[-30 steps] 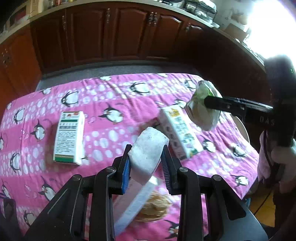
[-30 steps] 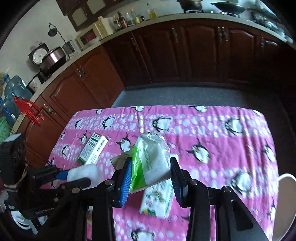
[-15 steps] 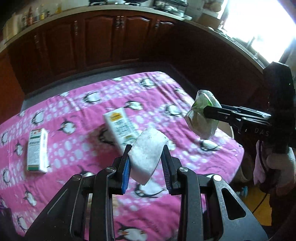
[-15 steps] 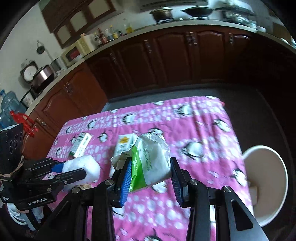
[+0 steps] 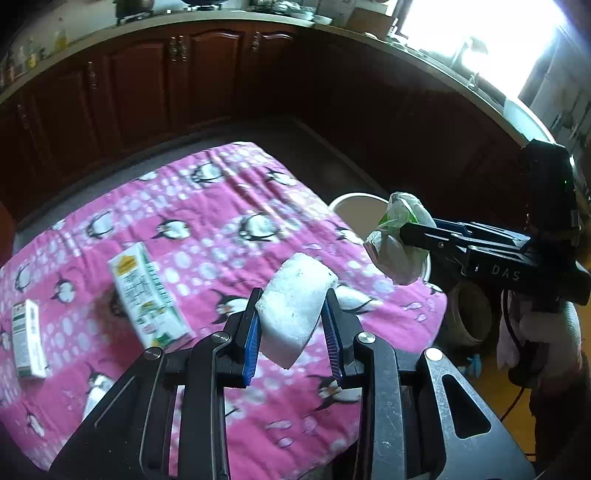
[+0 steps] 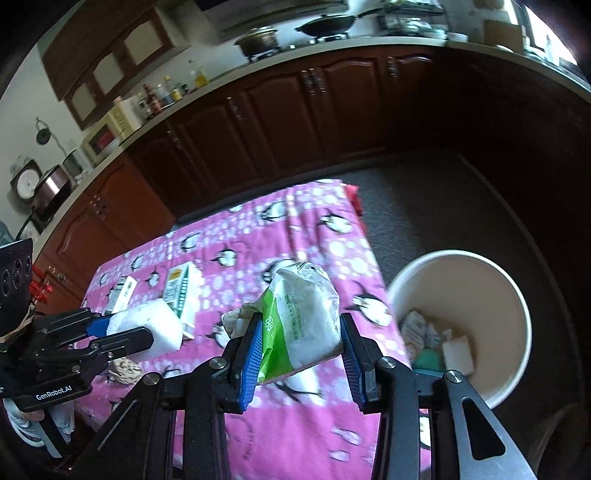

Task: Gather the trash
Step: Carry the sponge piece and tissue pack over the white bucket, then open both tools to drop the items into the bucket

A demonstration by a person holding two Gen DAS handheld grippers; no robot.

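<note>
Pink cloth printed with penguins (image 5: 229, 206) covers the counter, and we hold both tools above its near end. Our left gripper (image 5: 293, 325) has its jaws clenched on a white foam block (image 5: 295, 306), which stands tilted between the blue pads (image 5: 253, 336) and sticks out above them. Our right gripper (image 6: 301, 354) grasps a crumpled green-and-white plastic packet (image 6: 306, 325) in the same way, pads pressed to both of its sides. Seen from the left wrist, that packet (image 5: 400, 240) hangs at the tip of the right gripper (image 5: 413, 236), in front of the rim of a white bucket (image 5: 354, 210) that stands on the floor just beyond the cloth's edge. From the right wrist we look down into the white bucket (image 6: 491, 280): some scraps lie at its bottom, among them a white block and something green. On the cloth remain a green-and-white carton (image 5: 147, 299) lying flat, a smaller box (image 5: 27, 343) near the left edge, and a crumpled brownish scrap (image 6: 125, 369) just under the left gripper (image 6: 122, 332). Dark wooden cabinets (image 6: 314, 110) run behind, with pans on a stove (image 6: 295, 29) above them.
</note>
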